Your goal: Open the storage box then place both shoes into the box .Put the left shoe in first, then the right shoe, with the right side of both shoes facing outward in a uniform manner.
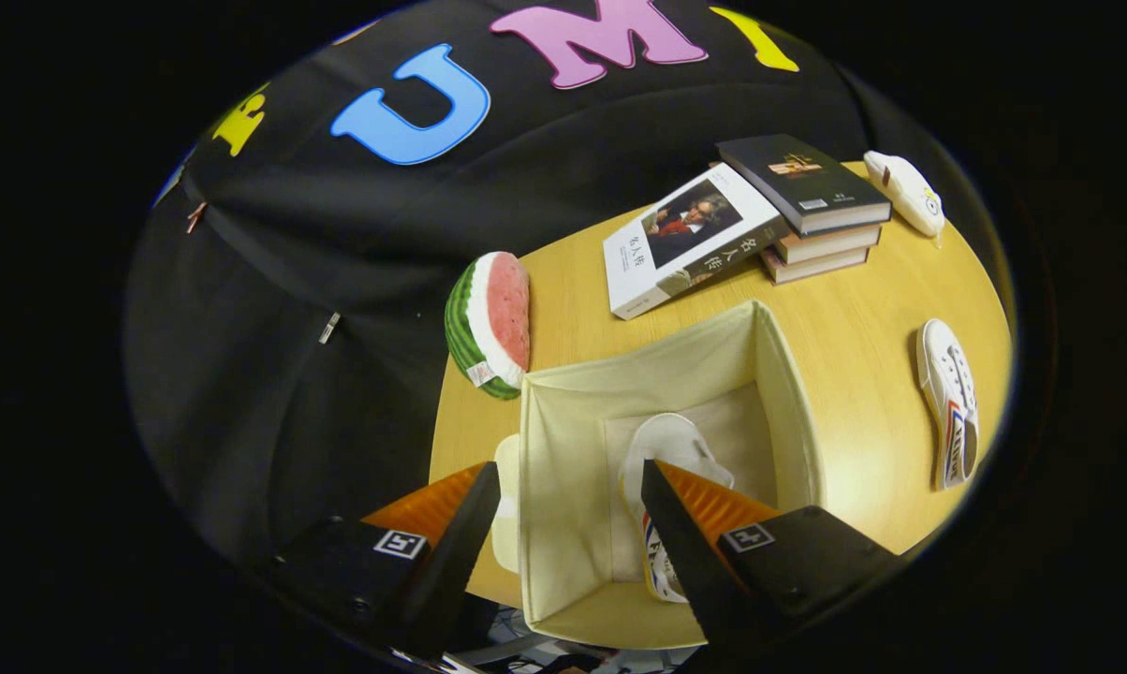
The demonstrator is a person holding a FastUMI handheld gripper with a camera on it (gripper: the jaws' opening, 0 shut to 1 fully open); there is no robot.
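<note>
The cream fabric storage box (pixel 779 374) stands open on the wooden table, below my fingers. One white sneaker (pixel 666 449) lies inside it on the floor of the box, partly hidden behind my right finger (pixel 690 534). The second white sneaker (pixel 949 402) lies on its side on the table, to the right of the box. My gripper (pixel 568 477) hovers above the box, open, with nothing between its fingers. The left finger (pixel 461 543) hangs over the box's left wall.
A watermelon-slice cushion (pixel 489 323) sits at the table's left edge beyond the box. A stack of books (pixel 807 215) with one book (pixel 690 239) leaning on it stands at the back. A white toy (pixel 905 192) lies behind the stack. The box's pale lid (pixel 505 515) lies left of it.
</note>
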